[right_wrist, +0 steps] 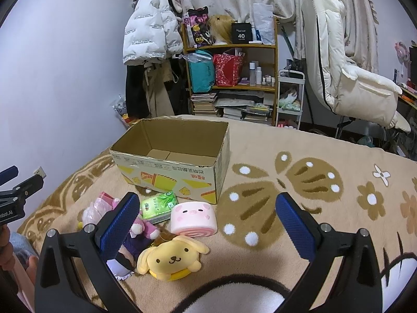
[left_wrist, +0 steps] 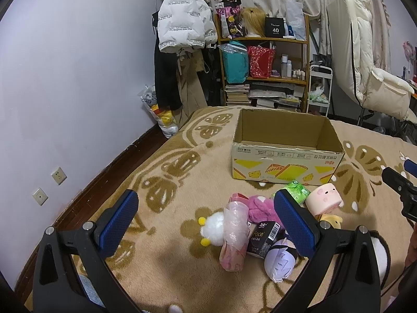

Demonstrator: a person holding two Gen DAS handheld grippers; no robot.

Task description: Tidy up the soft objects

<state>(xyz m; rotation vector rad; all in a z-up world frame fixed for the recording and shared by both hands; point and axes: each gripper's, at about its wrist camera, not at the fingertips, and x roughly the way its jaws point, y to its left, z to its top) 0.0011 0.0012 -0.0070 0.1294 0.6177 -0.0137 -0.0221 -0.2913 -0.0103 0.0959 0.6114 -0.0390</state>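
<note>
An open, empty cardboard box [left_wrist: 286, 154] [right_wrist: 172, 161] stands on the blanket. In front of it lies a pile of soft things: a white pom-pom plush [left_wrist: 212, 228], a pink wrapped bundle [left_wrist: 233, 237], a magenta plush [left_wrist: 259, 207], a green tissue pack [right_wrist: 157, 204], a pink pig roll cushion [right_wrist: 193, 217] [left_wrist: 324, 199], a yellow dog plush [right_wrist: 173, 257], a black tissue box [left_wrist: 263, 240] and a white-haired doll [left_wrist: 280, 259]. My left gripper [left_wrist: 206, 224] is open above the pile. My right gripper [right_wrist: 208, 225] is open, right of the pile.
A tan butterfly-pattern blanket [right_wrist: 299, 182] covers the bed. A wall runs along the left [left_wrist: 65, 91]. A cluttered wooden shelf [left_wrist: 263, 60], hanging coats [left_wrist: 182, 20] and a cream chair [right_wrist: 351, 65] stand beyond the bed. A black-and-white plush [right_wrist: 234, 298] lies at the near edge.
</note>
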